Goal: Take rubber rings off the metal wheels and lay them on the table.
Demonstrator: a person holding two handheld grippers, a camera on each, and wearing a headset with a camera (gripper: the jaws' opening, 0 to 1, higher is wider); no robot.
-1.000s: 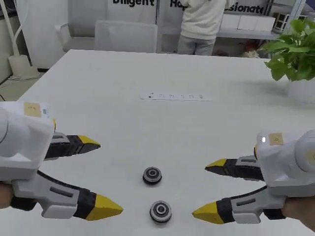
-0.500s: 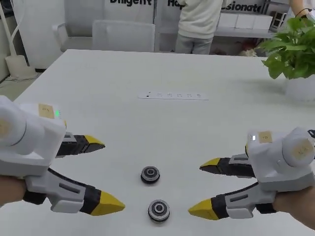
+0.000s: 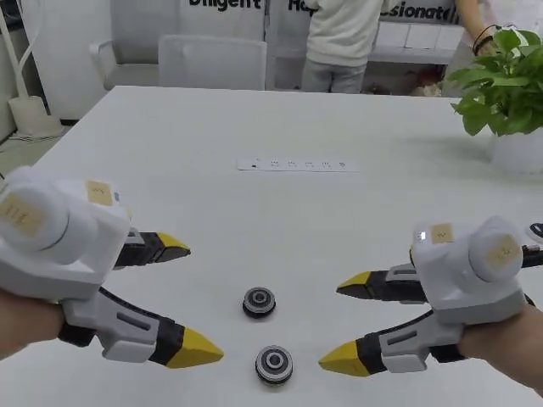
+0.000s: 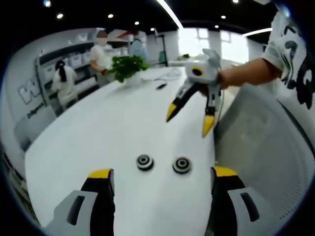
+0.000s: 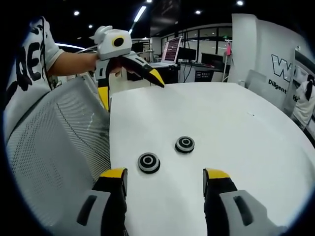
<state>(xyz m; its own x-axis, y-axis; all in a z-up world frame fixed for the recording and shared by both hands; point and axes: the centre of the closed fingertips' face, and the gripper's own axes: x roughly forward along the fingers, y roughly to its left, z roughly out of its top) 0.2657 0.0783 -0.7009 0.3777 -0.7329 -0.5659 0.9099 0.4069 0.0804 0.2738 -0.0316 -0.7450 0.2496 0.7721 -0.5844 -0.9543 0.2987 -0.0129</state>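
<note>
Two claws point(image 3: 199, 298) point(image 3: 333, 326) agape, both empty

bright ceiling spots | soft shadows | fisheye edges warped, slightly blurred

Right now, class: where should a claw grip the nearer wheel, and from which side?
I'd pinch the nearer wheel across its dark outer ring, coming down from above: it lies flat on the table, hub up, rim free all round.
</note>
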